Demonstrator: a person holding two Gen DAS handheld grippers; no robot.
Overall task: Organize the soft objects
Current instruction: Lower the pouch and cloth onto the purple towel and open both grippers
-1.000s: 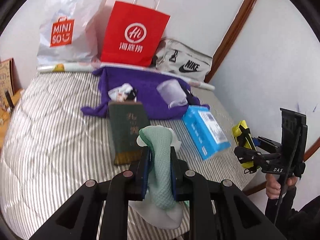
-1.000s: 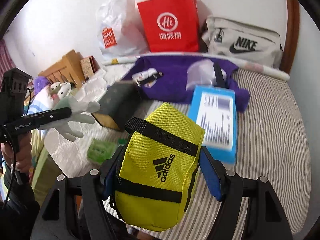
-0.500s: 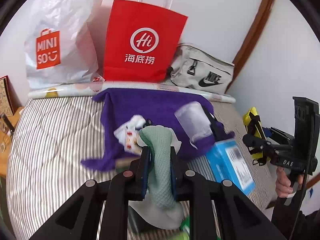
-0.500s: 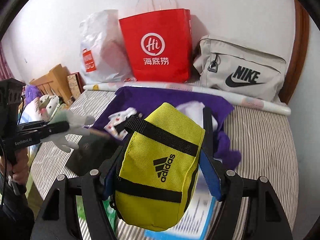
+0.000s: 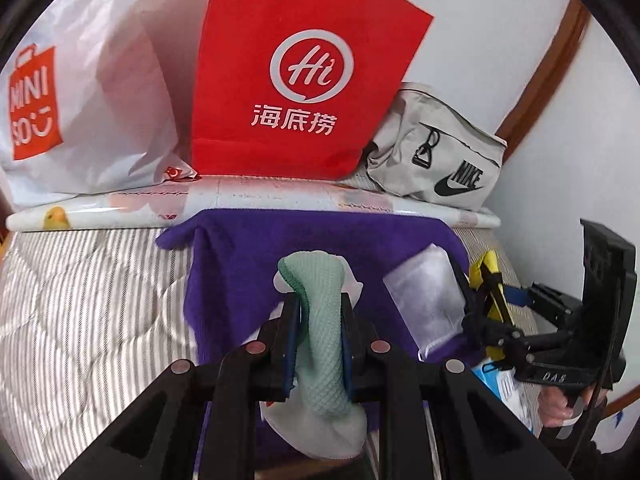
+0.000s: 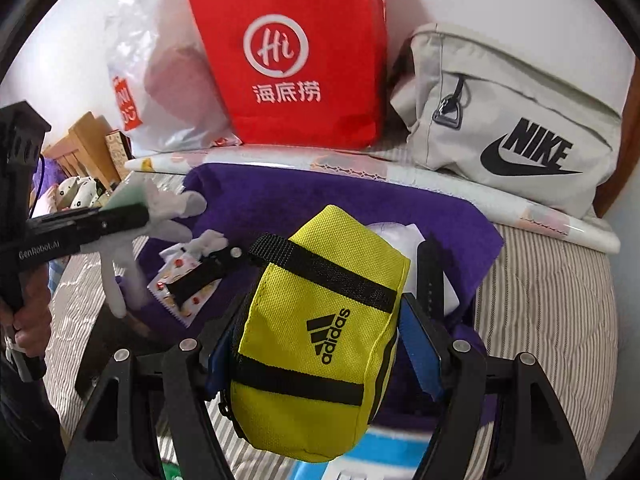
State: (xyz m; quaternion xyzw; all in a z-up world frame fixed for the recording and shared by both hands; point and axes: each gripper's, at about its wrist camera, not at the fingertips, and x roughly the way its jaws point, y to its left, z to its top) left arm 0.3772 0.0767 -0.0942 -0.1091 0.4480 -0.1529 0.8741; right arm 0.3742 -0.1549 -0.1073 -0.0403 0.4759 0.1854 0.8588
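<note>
Clamping a pale green and white glove [image 5: 322, 340], the left gripper [image 5: 319, 344] has its jaws almost closed, the pads pressing both sides of the cuff, and the white fingers of the glove hang free beyond them. The right gripper [image 6: 320, 344] has its jaws standing wide and closed on a yellow Adidas pouch [image 6: 316, 344], which fills the space between the blue pads; its black strap loops at the top. Both held things hang above a purple towel [image 5: 248, 264] that is spread on the striped bed [image 5: 80, 304].

On the towel, just beyond the pouch, lie a small patterned packet [image 6: 182, 284] with a black strap across it and a frosted clear pouch [image 5: 426, 296]. A blue box [image 6: 384, 450] shows at the near edge, under the right gripper.

Farther away, a rolled printed sheet [image 5: 256, 200] lies across the bed along the far edge of the towel. Behind it, against the white wall, stand a white Miniso plastic bag [image 5: 80, 92] at the left, a red paper bag [image 5: 304, 80] in the middle and a grey Nike bag [image 6: 516, 120] at the right, which leans beside the red one. At the far left, wooden furniture [image 6: 80, 144] is visible.
</note>
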